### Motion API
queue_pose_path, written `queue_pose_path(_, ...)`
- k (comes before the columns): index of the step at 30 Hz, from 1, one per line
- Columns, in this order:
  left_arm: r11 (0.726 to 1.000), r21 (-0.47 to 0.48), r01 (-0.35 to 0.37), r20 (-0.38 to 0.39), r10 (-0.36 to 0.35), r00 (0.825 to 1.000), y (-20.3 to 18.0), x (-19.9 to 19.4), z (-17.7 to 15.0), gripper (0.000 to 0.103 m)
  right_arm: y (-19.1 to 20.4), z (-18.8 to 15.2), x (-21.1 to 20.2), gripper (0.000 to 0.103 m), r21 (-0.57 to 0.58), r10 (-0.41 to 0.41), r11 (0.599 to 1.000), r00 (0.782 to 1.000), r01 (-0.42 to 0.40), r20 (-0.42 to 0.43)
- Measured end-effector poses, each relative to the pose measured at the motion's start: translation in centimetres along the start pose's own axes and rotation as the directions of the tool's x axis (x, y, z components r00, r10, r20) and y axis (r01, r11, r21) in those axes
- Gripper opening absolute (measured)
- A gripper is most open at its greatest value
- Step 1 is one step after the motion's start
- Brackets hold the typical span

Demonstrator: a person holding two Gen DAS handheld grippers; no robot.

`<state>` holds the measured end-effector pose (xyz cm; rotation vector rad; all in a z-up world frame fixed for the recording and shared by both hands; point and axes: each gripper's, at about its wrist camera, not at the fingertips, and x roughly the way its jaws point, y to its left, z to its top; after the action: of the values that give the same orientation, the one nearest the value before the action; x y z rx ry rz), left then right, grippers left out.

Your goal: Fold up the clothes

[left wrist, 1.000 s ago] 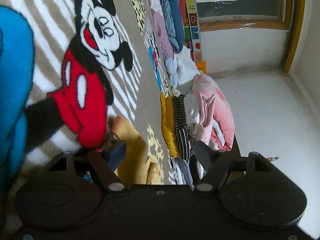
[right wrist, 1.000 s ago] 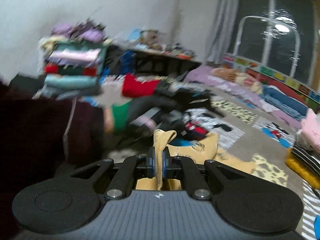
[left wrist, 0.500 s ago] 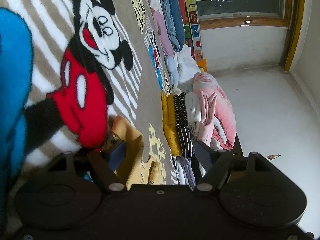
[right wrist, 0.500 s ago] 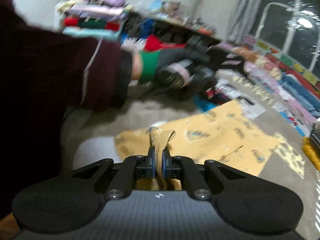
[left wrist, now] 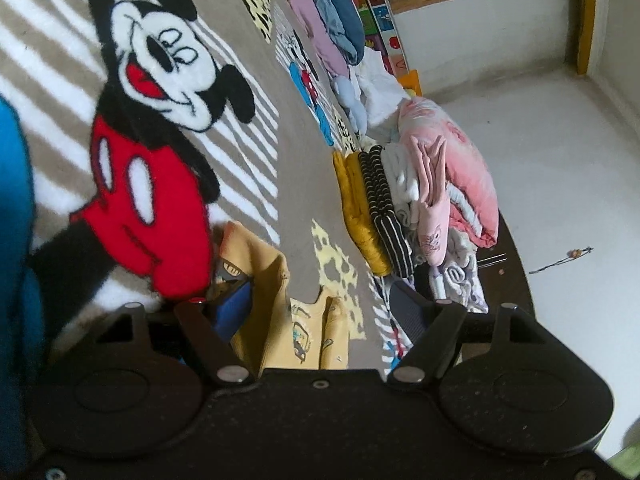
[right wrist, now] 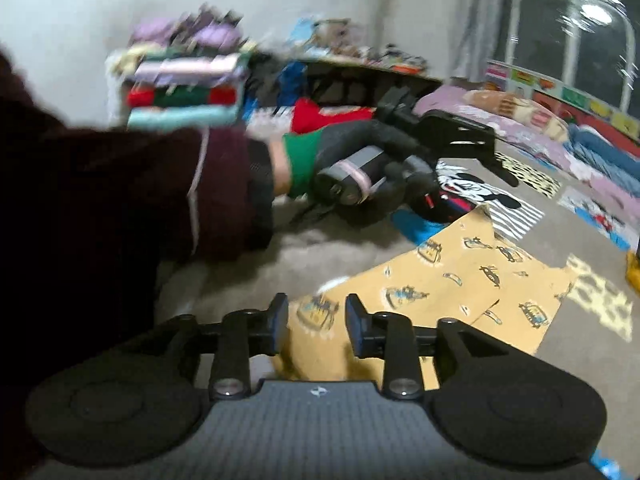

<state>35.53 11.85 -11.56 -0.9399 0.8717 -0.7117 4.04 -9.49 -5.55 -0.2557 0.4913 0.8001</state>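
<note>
Just beyond the open right gripper (right wrist: pixel 316 322), yellow garment (right wrist: pixel 460 280) lying flat

Mustard-yellow garment (right wrist: pixel 460 280) with little car prints; beige, white-striped Mickey Mouse rug (left wrist: pixel 152 92), red shorts; black-white striped folded piece (left wrist: pixel 386 208); pink bundle (left wrist: pixel 452 160).

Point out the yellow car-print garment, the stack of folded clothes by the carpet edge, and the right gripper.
yellow car-print garment (right wrist: pixel 460 280), right wrist view, on its flat printed middle.
stack of folded clothes (left wrist: pixel 384 208), left wrist view, on the black striped piece.
right gripper (right wrist: pixel 316 326), right wrist view, midway between its open fingertips.
</note>
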Motion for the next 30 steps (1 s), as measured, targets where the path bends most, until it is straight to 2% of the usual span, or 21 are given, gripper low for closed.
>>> queue_pose_path(3, 0.998, 0.053, -0.032, 0.02, 0.031, 0.999, -0.4, -0.1, -0.3, 0.07, -0.4, -1.0, 2.1, 0.042, 0.028, -0.016, 0.999, 1.0, 0.017, -0.024)
queue_pose_path(6, 0.978, 0.186, -0.096, 0.019, 0.095, 0.995, -1.7, 0.2, -1.0, 0.052, -0.1, -1.5, 2.3, 0.042, 0.047, -0.012, 0.999, 1.0, 0.013, -0.022)
queue_pose_path(9, 0.94, 0.302, -0.156, 0.021, 0.157, 0.987, -2.7, 1.0, -1.7, 0.037, 0.0, -1.6, 1.9, 0.047, 0.065, -0.024, 0.998, 1.0, 0.024, 0.004)
queue_pose_path(10, 0.927, 0.332, -0.177, 0.028, 0.178, 0.984, -2.9, 1.3, -2.0, 0.022, -0.1, -1.6, 1.9, 0.047, 0.074, -0.028, 0.997, 1.0, 0.027, 0.012)
queue_pose_path(11, 0.903, 0.363, -0.232, 0.046, 0.231, 0.972, -3.2, 1.7, -2.3, 0.015, -0.2, -1.6, 2.0, 0.047, 0.082, -0.037, 0.996, 0.999, 0.035, 0.015)
queue_pose_path(12, 0.881, 0.383, -0.277, 0.056, 0.276, 0.959, -3.2, 2.3, -2.5, 0.014, 0.1, -1.6, 2.1, 0.047, 0.064, -0.053, 0.997, 0.999, 0.052, 0.014)
queue_pose_path(13, 0.871, 0.396, -0.29, 0.059, 0.291, 0.955, -3.2, 2.7, -2.6, 0.014, 0.6, -1.4, 2.2, 0.047, 0.02, -0.062, 0.998, 0.998, 0.062, 0.005)
queue_pose_path(15, 0.873, 0.384, -0.3, 0.062, 0.299, 0.952, -3.2, 3.1, -2.6, 0.014, 2.0, -1.0, 2.6, 0.046, -0.084, -0.087, 0.993, 0.996, 0.085, -0.017)
queue_pose_path(16, 0.875, 0.378, -0.302, 0.063, 0.301, 0.952, -3.2, 3.2, -2.5, 0.018, 2.7, -0.8, 2.7, 0.045, -0.131, -0.1, 0.987, 0.994, 0.096, -0.032)
queue_pose_path(17, 0.886, 0.372, -0.275, 0.053, 0.276, 0.96, -3.2, 2.9, -2.4, 0.037, 3.1, -0.6, 2.9, 0.045, -0.155, -0.112, 0.983, 0.993, 0.103, -0.047)
queue_pose_path(19, 0.906, 0.36, -0.222, 0.034, 0.225, 0.974, -3.2, 2.4, -2.2, 0.066, 3.6, -0.4, 3.1, 0.044, -0.171, -0.129, 0.978, 0.99, 0.117, -0.063)
queue_pose_path(20, 0.914, 0.351, -0.206, 0.032, 0.208, 0.978, -3.3, 2.2, -2.2, 0.067, 3.8, -0.3, 3.2, 0.044, -0.181, -0.139, 0.976, 0.988, 0.125, -0.07)
queue_pose_path(23, 0.913, 0.347, -0.216, 0.031, 0.219, 0.975, -3.5, 2.2, -2.4, 0.067, 4.3, -0.1, 3.9, 0.042, -0.206, -0.157, 0.969, 0.983, 0.135, -0.093)
queue_pose_path(26, 0.92, 0.331, -0.212, 0.026, 0.215, 0.976, -3.4, 2.1, -2.3, 0.067, 4.5, -0.1, 4.7, 0.035, -0.2, -0.151, 0.972, 0.98, 0.124, -0.127)
queue_pose_path(28, 0.926, 0.317, -0.204, 0.024, 0.207, 0.978, -3.3, 1.9, -2.2, 0.067, 4.1, 0.0, 4.9, 0.023, -0.151, -0.125, 0.983, 0.982, 0.103, -0.142)
queue_pose_path(30, 0.932, 0.304, -0.196, 0.021, 0.199, 0.98, -3.2, 1.8, -2.2, 0.067, 3.4, 0.1, 4.7, 0.02, -0.067, -0.093, 0.994, 0.985, 0.084, -0.145)
